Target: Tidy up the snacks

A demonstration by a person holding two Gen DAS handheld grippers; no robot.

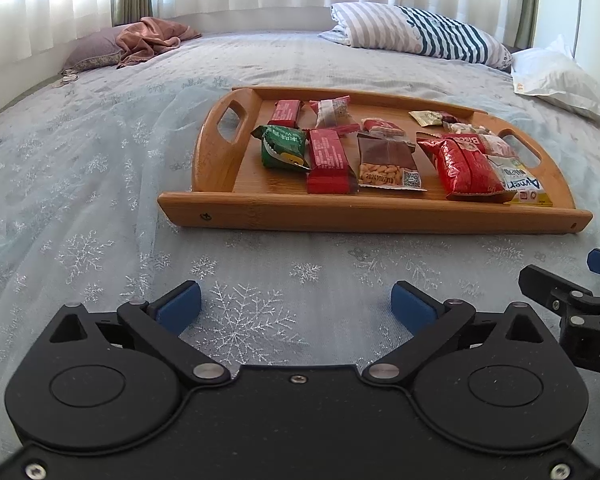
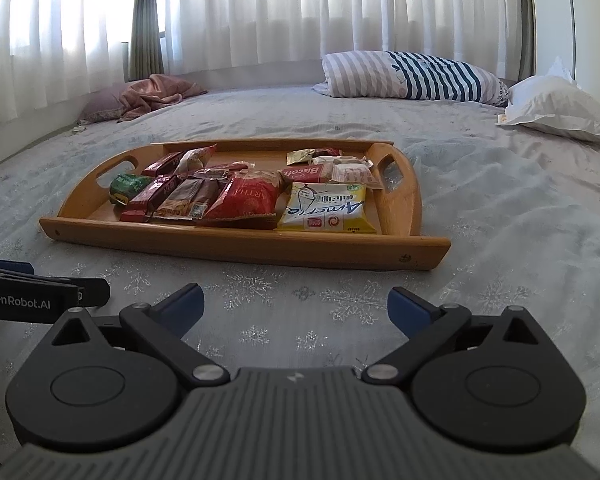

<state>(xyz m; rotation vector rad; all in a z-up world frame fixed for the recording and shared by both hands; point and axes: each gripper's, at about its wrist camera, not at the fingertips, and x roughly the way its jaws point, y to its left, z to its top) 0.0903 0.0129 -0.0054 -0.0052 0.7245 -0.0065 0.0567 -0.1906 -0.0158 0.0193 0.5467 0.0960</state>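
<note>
Lying ahead of both wide-open, empty claws, left claw (image 1: 296, 300) and right claw (image 2: 296, 304), snacks (image 1: 384, 160) fill the tray (image 1: 372, 216).

Wooden tray (image 1: 380, 222): smooth, satin-finished, grain seen on base. Snack packets (image 1: 462, 170): glossy plastic film, crinkled, light reflected. Bedspread (image 1: 100, 200): matt cloth, slightly wrinkled, silvery snowflakes printed. Striped pillow (image 2: 416, 76): soft matt cloth. Curtains (image 2: 280, 12): sheer fabric. Left hand-held gripper (image 1: 296, 300): matt black plastic, metal rivets, blue rubbery-looking pads (image 1: 180, 306). Right hand-held gripper (image 2: 296, 304): ribbed grey plastic body.
</note>
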